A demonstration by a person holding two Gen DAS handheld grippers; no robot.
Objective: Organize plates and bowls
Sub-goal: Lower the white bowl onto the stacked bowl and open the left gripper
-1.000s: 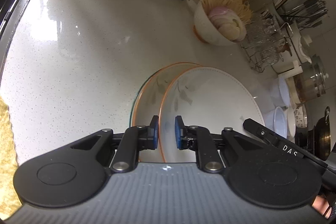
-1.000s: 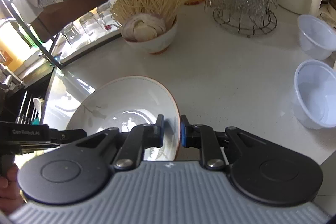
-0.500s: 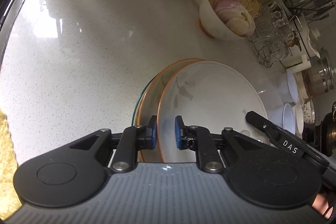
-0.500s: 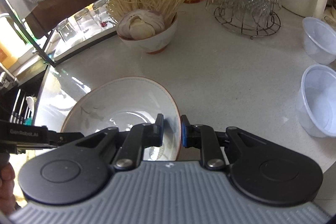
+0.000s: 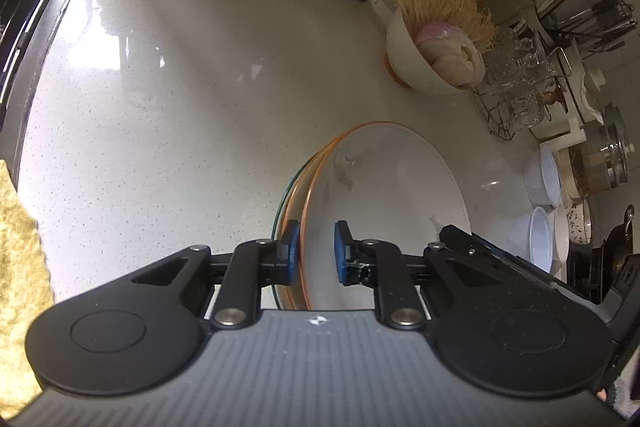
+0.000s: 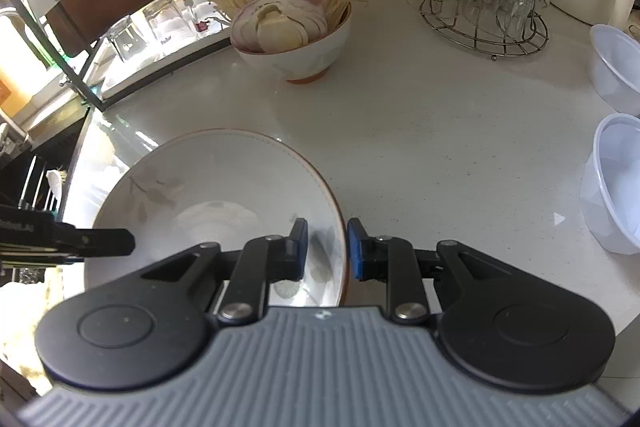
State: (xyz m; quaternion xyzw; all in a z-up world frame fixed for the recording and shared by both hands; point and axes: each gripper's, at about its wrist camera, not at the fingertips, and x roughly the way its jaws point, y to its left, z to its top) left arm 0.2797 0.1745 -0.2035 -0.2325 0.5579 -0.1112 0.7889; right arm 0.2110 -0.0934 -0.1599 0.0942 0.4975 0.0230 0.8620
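Glossy white ceramic plate (image 6: 224,195) with an orange rim and faint leaf print sits on the speckled counter (image 6: 440,131), stacked on other plates. The right claw (image 6: 327,249) has just been opening, rim between its pads without a squeeze. Left claw (image 5: 316,253) is slightly open, straddling the opposite rim.

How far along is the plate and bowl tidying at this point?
Done: the white plate sits nested on the lower plates. In hand: the left gripper and right gripper each straddle its rim; the right's jaws have just been opening with the rim between them, so a release looks underway. Left: two plastic bowls stand side by side, unstacked.
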